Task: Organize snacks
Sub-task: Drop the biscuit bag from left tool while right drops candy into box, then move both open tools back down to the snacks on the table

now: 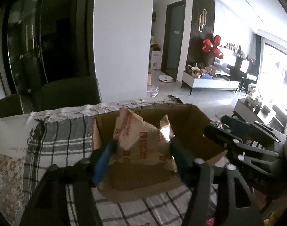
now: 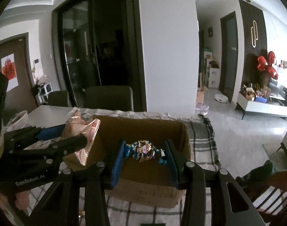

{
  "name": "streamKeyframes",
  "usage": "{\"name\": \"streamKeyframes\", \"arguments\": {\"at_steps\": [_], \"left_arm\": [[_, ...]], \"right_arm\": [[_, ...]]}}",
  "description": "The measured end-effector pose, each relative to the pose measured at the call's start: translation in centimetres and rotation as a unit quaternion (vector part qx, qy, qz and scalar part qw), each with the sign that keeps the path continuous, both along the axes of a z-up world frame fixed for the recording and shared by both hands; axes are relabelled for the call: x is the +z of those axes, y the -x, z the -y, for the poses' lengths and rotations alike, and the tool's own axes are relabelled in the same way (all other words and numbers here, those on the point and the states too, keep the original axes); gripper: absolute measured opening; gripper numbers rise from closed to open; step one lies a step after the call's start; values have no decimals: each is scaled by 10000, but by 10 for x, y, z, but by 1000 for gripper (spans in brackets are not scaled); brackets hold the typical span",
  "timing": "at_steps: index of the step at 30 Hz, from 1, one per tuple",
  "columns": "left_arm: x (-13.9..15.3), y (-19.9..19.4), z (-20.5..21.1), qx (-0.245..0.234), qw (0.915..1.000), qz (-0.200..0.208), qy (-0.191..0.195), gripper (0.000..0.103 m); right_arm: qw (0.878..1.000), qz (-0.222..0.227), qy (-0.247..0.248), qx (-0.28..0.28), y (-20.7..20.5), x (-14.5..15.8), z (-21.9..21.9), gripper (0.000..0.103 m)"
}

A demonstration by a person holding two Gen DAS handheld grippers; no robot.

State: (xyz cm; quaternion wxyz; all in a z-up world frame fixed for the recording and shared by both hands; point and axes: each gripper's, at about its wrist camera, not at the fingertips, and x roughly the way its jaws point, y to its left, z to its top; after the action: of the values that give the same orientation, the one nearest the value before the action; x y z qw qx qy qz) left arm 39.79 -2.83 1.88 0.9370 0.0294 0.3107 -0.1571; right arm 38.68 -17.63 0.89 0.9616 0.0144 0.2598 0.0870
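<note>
Snacks poised over the box (image 2: 143,124) — left gripper (image 1: 141,146) grasping a tan packet (image 1: 141,141), right gripper (image 2: 144,150) clenching a foil candy (image 2: 144,150) — apparently ready to drop in.

We saw that our left gripper (image 1: 141,150) and right gripper (image 2: 145,160) were matte black, with slotted, ribbed arms and round silver screw heads at the joints; blue pads lined their fingers (image 2: 118,162). One arm bore pale lettering, "GenRobot.AI".
</note>
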Motion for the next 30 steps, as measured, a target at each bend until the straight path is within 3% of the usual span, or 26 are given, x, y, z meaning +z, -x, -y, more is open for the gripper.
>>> {"name": "streamKeyframes", "arguments": {"at_steps": [2, 4, 13, 21, 30], "left_arm": [[-2, -3, -1, 57, 10000, -6, -73, 68], [-2, 0, -2, 158, 9998, 30, -153, 76], [4, 42, -8, 215, 9985, 336, -376, 86], [15, 100, -13, 208, 9962, 730, -425, 86], [4, 163, -7, -43, 9963, 763, -399, 86]], "right_arm": [[9999, -46, 58, -90, -5, -3, 1, 62], [9997, -29, 168, -188, -5, -3, 0, 66], [9983, 91, 299, -496, 28, 0, 6, 69], [9980, 247, 165, -554, 83, 5, 4, 69], [9973, 274, 7, -686, 139, -3, 10, 69]]}}
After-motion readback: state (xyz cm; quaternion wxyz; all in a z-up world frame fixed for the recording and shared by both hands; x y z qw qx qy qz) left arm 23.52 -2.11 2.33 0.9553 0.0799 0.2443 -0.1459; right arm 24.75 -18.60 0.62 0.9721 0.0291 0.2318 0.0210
